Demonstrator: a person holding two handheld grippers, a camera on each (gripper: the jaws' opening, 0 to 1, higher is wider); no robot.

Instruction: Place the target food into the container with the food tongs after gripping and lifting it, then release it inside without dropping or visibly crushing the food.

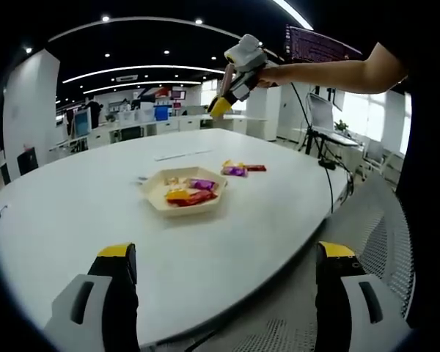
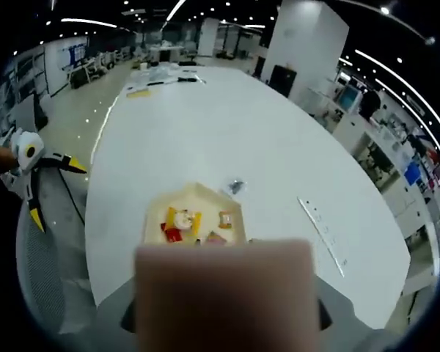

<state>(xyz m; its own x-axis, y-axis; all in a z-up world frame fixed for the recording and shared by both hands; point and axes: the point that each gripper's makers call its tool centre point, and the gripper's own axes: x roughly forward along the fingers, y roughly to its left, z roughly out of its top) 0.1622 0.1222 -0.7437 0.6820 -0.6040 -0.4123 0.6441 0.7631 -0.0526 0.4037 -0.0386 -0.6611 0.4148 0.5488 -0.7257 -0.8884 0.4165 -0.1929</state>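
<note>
A pale hexagonal tray (image 1: pixel 151 193) sits mid-table holding several wrapped snacks, orange-red (image 1: pixel 187 196) and purple (image 1: pixel 202 184). Two loose packets (image 1: pixel 242 169) lie just beyond it. My left gripper (image 1: pixel 227 257) hovers over the near table edge, its jaws wide open and holding nothing. A person's hand holds my right gripper (image 1: pixel 220 106) high above the far side of the table, its yellow tips pointing down. In the right gripper view the tray (image 2: pixel 198 191) lies below, the left gripper (image 2: pixel 57 192) is at the left, and a blurred beige block (image 2: pixel 224 293) hides the right gripper's own jaws.
The big white oval table (image 1: pixel 95 198) has a thin strip (image 2: pixel 323 227) and a small wrapper (image 2: pixel 236 185) on it. A mesh chair (image 1: pixel 385 242) stands at the near right edge. Desks, screens and a tripod stand farther off.
</note>
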